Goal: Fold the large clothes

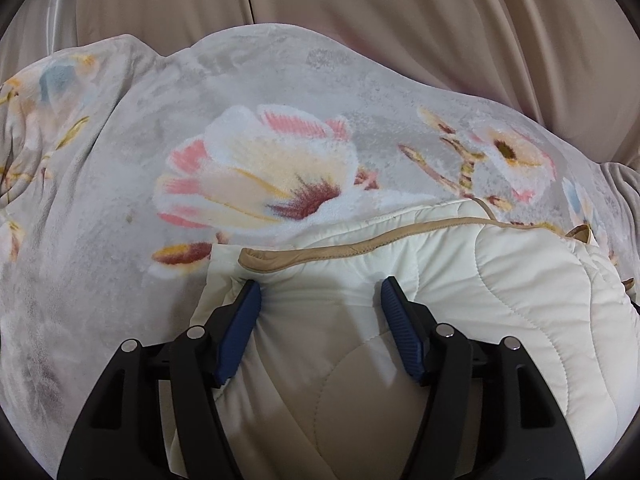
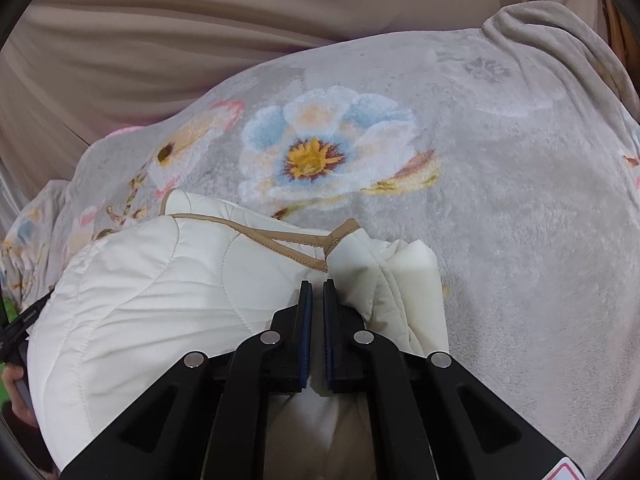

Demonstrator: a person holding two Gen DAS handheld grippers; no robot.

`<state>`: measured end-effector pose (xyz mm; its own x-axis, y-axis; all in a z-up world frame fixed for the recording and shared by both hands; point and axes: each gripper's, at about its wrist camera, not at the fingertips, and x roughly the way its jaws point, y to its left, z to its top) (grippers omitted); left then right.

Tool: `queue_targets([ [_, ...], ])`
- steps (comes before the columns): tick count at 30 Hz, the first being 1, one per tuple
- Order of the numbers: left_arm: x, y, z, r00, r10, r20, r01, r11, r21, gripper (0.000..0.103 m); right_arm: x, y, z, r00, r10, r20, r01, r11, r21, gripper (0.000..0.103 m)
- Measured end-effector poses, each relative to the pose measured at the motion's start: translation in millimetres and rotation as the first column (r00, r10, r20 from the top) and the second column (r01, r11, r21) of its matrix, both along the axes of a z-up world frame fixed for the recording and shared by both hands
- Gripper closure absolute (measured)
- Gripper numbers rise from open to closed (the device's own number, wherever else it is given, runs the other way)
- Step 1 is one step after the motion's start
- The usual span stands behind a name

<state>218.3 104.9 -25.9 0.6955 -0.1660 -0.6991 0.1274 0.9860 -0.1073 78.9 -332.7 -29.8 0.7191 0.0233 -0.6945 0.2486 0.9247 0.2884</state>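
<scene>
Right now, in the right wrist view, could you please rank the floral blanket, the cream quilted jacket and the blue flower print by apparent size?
1. floral blanket, fills most of the view.
2. cream quilted jacket, though its nearness to the camera inflates it.
3. blue flower print, clearly smallest.

No text, label, brand, number or sign can be read in either view. In the right wrist view, a narrow black strap (image 2: 30, 314) at the 9 o'clock edge carries a short line of tiny white lettering, too small and blurred to make out. In the same view, at the 5 o'clock edge, a white sticker with a red mark (image 2: 568, 473) sits on the black body of the claw, cut off by the frame so that nothing on it can be read. The left wrist view shows no writing at all.
</scene>
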Motion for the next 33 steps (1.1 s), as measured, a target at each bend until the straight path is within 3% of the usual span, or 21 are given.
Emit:
queue_targets([
  [3,0.1,-0.2,0.5,1.0,0.0,0.001,0.0,1.0,0.004,0.042,-8.9,3.6,13.3,0.999,-0.023,0.047,0.024,0.999,-0.032,0.1],
  [5,0.4,-1.0,1.1,1.0,0.001,0.003,-0.001,1.0,0.008,0.042,-18.1,19.5,34.1,0.996,-0.024,0.091,0.031,0.996,-0.084,0.091],
  [8,0.6,-0.7,1.3,1.0,0.001,0.005,-0.001,1.0,0.009,0.042,-21.2,58.3,64.0,0.989,0.059,0.135,-0.046,0.995,-0.094,0.086],
  [11,-0.2,-2.8,2.7,1.0,0.006,0.009,-0.006,1.0,0.021,0.042,-3.8,117.4,77.0,0.976,0.188,0.106,-0.171,0.973,-0.153,0.086],
  [16,-1.0,-2.4,3.4,1.0,0.007,0.012,-0.007,1.0,0.018,0.042,45.0,189.5,55.2,0.95,0.312,0.008,-0.305,0.933,-0.192,0.086],
  [18,-2.3,-1.7,3.4,1.0,0.009,0.014,-0.009,1.0,0.011,0.042,62.0,201.9,38.9,0.943,0.33,-0.041,-0.333,0.932,-0.147,0.086],
  [21,-2.3,0.1,4.4,1.0,0.007,0.018,-0.007,1.0,-0.011,0.041,71.5,209.9,13.6,0.942,0.325,-0.089,-0.335,0.93,-0.151,0.092],
  [29,-2.5,-2.0,3.7,1.0,-0.002,0.019,0.002,1.0,-0.01,0.037,71.8,212.2,-0.4,0.944,0.316,-0.092,-0.327,0.928,-0.176,0.093],
  [33,-3.7,-2.2,3.0,1.0,0.002,0.022,-0.002,1.0,-0.008,0.036,68.4,198.0,11.7,0.951,0.305,-0.046,-0.308,0.947,-0.089,0.095],
])
